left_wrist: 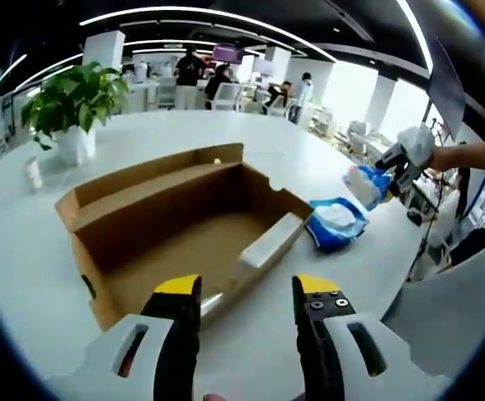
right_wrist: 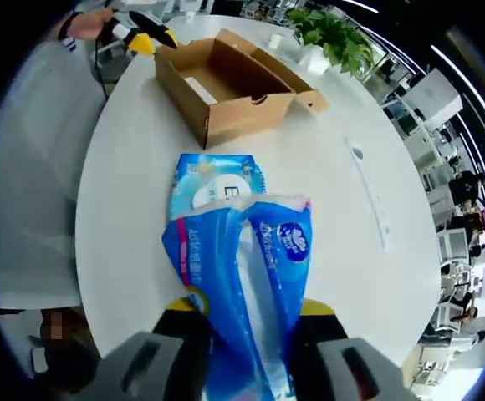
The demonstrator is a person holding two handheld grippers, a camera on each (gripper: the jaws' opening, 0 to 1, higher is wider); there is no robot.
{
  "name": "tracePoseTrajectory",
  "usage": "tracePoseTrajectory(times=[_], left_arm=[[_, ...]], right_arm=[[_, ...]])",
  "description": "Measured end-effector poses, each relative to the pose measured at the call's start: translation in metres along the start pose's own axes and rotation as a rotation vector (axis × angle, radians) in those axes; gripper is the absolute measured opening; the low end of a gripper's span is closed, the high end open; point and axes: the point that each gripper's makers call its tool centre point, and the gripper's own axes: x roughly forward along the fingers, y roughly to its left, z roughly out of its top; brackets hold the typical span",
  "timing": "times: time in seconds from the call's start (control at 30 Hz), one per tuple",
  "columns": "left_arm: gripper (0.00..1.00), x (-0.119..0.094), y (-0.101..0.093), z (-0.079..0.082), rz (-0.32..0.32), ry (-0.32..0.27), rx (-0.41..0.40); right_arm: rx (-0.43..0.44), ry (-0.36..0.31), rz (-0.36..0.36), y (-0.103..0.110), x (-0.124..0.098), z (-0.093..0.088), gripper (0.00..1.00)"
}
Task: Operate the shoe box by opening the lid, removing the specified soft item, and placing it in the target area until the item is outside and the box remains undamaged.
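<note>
The brown cardboard shoe box lies open on the white table, its lid folded back on the far side, with a pale white piece against its right wall. My left gripper hovers open just in front of the box. My right gripper is shut on a blue soft tissue pack, held above the table. In the left gripper view that gripper and its pack are to the right of the box. A second blue pack lies flat on the table between the box and my right gripper.
A potted green plant stands at the table's far left, with a small white object near it. A white strip lies on the table. Chairs and people fill the office behind. The table's curved edge runs close on the right.
</note>
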Motion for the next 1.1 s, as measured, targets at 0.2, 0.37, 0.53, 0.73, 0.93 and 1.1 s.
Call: tracePoseTrajectory(times=[0.2, 0.37, 0.53, 0.73, 0.93, 1.1], left_arm=[[0.44, 0.0, 0.001, -0.001, 0.004, 0.004, 0.0], [0.44, 0.0, 0.003, -0.002, 0.006, 0.007, -0.002], [0.44, 0.001, 0.004, -0.003, 0.009, 0.012, -0.001], [0.44, 0.0, 0.005, -0.004, 0.011, 0.014, -0.001], [0.44, 0.0, 0.007, -0.005, 0.016, 0.016, -0.003], [0.44, 0.0, 0.009, -0.005, 0.02, 0.016, -0.01]], right_arm=[[0.003, 0.02, 0.002, 0.0, -0.001, -0.017, 0.34], [0.018, 0.035, 0.005, -0.001, -0.001, -0.033, 0.34], [0.031, 0.053, 0.009, -0.001, -0.001, -0.05, 0.34], [0.037, 0.079, 0.018, -0.002, 0.0, -0.07, 0.34], [0.038, 0.091, 0.021, -0.005, 0.001, -0.082, 0.34], [0.034, 0.092, 0.024, -0.006, 0.003, -0.085, 0.34]])
